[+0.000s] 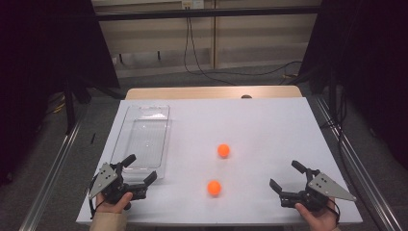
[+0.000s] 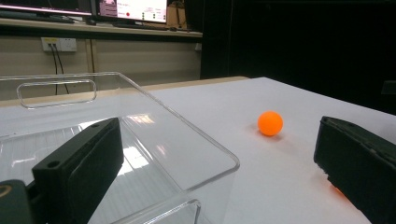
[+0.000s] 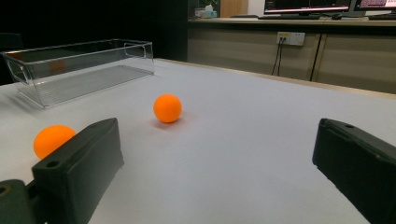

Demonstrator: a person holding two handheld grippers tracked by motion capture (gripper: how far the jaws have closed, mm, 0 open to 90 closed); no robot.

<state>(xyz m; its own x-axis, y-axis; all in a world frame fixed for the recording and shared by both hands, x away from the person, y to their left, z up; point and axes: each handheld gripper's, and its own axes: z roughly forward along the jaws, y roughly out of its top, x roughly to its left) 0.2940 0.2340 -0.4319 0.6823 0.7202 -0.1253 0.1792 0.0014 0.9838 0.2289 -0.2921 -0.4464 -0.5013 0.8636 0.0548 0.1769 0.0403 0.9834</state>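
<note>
Two orange balls lie on the white table top, the far ball point(image 1: 223, 150) near the middle and the near ball point(image 1: 214, 187) closer to me. A clear plastic tray point(image 1: 131, 121) stands empty at the left. My left gripper point(image 1: 140, 168) is open at the tray's near corner, its jaws empty. In the left gripper view the left gripper point(image 2: 217, 154) looks past the tray corner point(image 2: 196, 140) at the far ball point(image 2: 270, 123). My right gripper point(image 1: 286, 175) is open at the front right. From the right gripper point(image 3: 219, 172) both the far ball point(image 3: 167, 108) and the near ball point(image 3: 51, 139) lie ahead, untouched.
The white sheet point(image 1: 269, 125) covers a wooden table whose far edge point(image 1: 211, 92) shows. Metal rails point(image 1: 53, 168) run along both sides. Black cables point(image 1: 202, 67) trail on the floor behind. Dark curtains point(image 1: 43, 48) hang left and right.
</note>
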